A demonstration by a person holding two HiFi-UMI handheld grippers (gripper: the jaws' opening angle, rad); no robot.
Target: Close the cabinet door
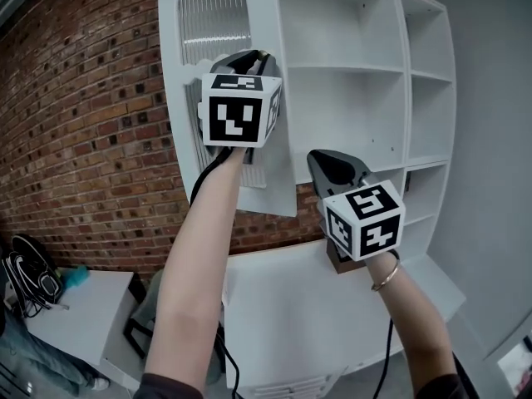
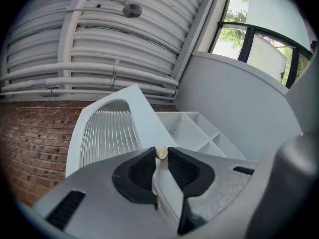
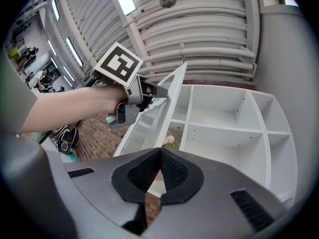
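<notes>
The white cabinet point(image 1: 349, 73) has open shelves, and its door point(image 1: 278, 181), with a ribbed glass panel point(image 1: 214, 11), stands swung out to the left. My left gripper point(image 1: 253, 55) is raised at the door's free edge. In the left gripper view its pads press from both sides on the door's small brass knob point(image 2: 161, 153). In the right gripper view that left gripper point(image 3: 158, 90) sits at the edge of the door point(image 3: 149, 121). My right gripper point(image 1: 332, 163) is lower and to the right, in front of the shelves, shut with nothing held point(image 3: 160, 152).
A red brick wall point(image 1: 83, 123) runs behind the door on the left. A white counter point(image 1: 291, 306) lies under the cabinet. A low white table point(image 1: 83, 306) at lower left carries a black bag point(image 1: 29, 281). A grey wall point(image 1: 490, 140) bounds the right.
</notes>
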